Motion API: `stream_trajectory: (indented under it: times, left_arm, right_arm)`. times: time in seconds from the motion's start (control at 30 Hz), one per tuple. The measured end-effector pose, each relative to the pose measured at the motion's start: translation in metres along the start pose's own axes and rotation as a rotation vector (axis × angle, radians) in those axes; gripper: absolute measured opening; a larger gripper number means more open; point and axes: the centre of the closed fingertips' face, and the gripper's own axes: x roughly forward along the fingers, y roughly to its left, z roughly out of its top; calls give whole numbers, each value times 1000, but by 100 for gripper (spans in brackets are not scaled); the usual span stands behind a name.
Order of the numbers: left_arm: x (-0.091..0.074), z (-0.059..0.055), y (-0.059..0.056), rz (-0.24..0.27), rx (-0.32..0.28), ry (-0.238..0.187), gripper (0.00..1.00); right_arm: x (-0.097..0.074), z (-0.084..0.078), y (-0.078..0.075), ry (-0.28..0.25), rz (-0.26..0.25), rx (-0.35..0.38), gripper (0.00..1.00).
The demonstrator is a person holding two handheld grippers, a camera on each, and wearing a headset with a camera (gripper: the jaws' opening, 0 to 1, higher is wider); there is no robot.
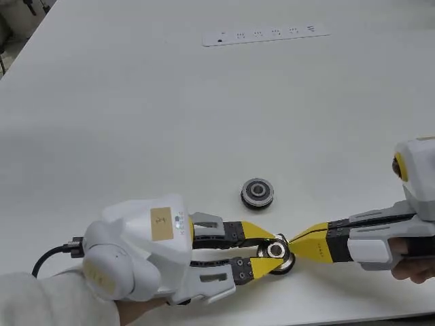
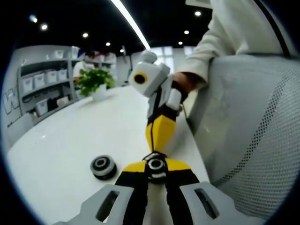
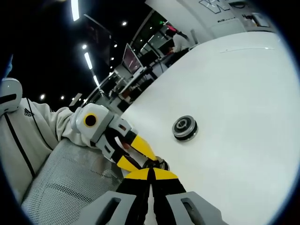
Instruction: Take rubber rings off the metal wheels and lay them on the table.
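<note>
Left gripper (image 1: 270,252) clamps a metal wheel (image 1: 276,250) between its jaws. Right gripper (image 1: 294,243), jaws pressed together, meets that wheel's rim; whether it nips anything I cannot tell. Near the clamped wheel, a second wheel (image 1: 257,193) on the table (image 1: 136,122) wears its black rubber ring (image 1: 245,194). Both removals look outstanding.

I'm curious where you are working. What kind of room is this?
Probably an office or lab workroom: a big white table with a power strip, shelves of storage bins, a potted plant, and a mesh office chair.
</note>
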Motion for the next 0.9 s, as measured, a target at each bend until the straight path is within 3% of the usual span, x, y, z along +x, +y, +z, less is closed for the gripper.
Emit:
stream_trajectory:
  times: [0.9]
  left_arm:
    - [-1,1,-1,-3,11,5,14]
  right_arm:
    - [-1,2,5,-12,22,18,0]
